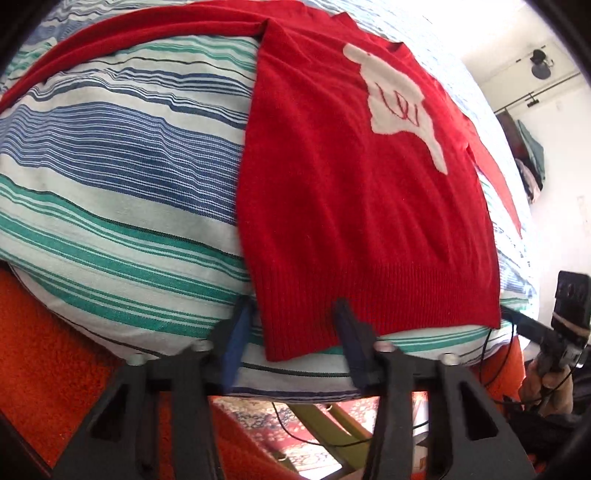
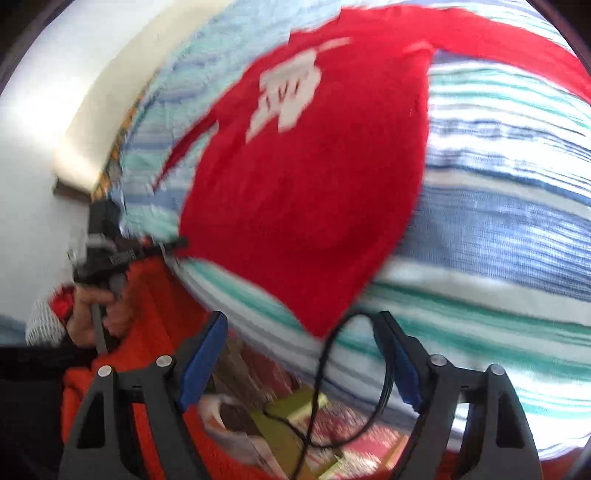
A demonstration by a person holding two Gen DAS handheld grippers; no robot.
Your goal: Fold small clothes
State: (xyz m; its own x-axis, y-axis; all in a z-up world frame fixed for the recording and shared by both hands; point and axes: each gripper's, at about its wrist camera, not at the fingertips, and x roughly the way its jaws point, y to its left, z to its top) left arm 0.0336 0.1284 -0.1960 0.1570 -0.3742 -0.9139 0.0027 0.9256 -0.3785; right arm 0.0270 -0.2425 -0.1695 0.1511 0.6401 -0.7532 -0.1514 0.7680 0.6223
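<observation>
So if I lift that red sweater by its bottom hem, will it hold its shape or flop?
The red sweater will probably flop: it is a soft knit that drapes over the striped bedding. Its long sleeve would likely trail. The ribbed hem should give some grip.

Both tongs are black plastic — left tongs, right tongs — with blue pads, silver screws, a looping black cable.
</observation>
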